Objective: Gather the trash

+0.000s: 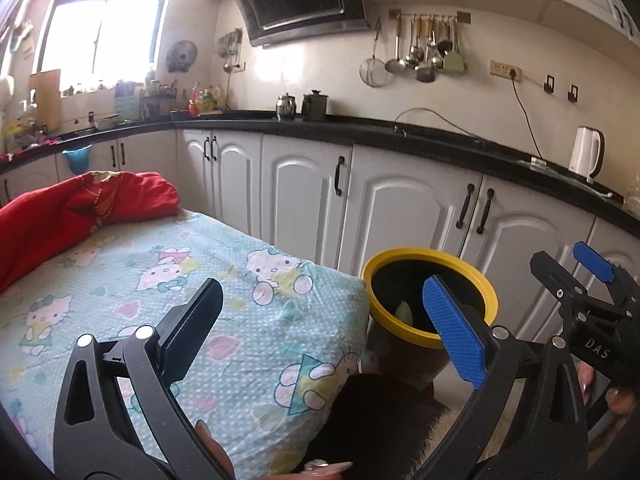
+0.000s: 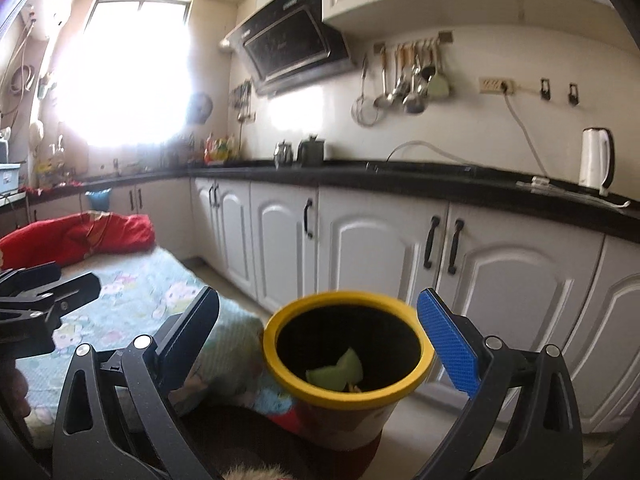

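A: Left gripper, condition of the fingers?

B: Spread wide, nothing between the pads. One black finger sits over the patterned sheet; the blue-padded finger crosses the near rim of the trash bin.

A: Right gripper?

B: Also spread, holding nothing. From its own camera the bin lies directly between its fingers, at 6 o'clock, mouth facing up.

A: Bin contents?

B: Pale green scraps on the dark bottom, plus a small orange bit I cannot identify.

A: Surroundings?

B: The bin stands just beside the sheet's corner. A red bundle of cloth lies at 10 o'clock. White cabinets run behind, with a white kettle at 2 o'clock on the black tabletop.
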Motion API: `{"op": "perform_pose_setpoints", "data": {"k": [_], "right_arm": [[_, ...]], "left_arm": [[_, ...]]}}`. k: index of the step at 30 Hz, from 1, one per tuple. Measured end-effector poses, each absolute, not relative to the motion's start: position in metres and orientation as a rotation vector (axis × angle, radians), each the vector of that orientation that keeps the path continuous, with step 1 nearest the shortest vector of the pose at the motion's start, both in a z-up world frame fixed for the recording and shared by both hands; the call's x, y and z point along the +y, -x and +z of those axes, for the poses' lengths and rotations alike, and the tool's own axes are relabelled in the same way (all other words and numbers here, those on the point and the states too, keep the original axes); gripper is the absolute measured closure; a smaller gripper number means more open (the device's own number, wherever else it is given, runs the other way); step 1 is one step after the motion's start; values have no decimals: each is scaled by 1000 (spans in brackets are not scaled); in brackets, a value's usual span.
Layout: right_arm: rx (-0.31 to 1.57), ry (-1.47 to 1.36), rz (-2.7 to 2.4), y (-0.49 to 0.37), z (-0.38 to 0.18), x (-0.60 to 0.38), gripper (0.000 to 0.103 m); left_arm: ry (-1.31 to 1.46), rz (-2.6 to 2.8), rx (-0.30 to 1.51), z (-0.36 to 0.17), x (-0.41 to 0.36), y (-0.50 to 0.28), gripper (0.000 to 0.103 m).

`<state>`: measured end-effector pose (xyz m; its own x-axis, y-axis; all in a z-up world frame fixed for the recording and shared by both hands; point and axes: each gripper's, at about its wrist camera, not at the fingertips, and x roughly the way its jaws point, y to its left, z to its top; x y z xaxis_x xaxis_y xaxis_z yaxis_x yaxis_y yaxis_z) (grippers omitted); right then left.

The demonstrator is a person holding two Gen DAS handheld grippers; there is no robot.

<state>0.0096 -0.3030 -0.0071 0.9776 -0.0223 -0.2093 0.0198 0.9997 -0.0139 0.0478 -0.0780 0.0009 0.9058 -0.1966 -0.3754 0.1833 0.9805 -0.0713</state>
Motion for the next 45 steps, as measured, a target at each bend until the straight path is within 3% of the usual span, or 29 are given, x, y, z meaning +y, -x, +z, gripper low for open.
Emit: {"op": "perform_pose_setpoints", "data": {"k": [45], "right_arm": [[188,47,-29,-10,-22,-289,6]], "left_arm": [[60,-186,366,-5,-73,-43,11]]}}
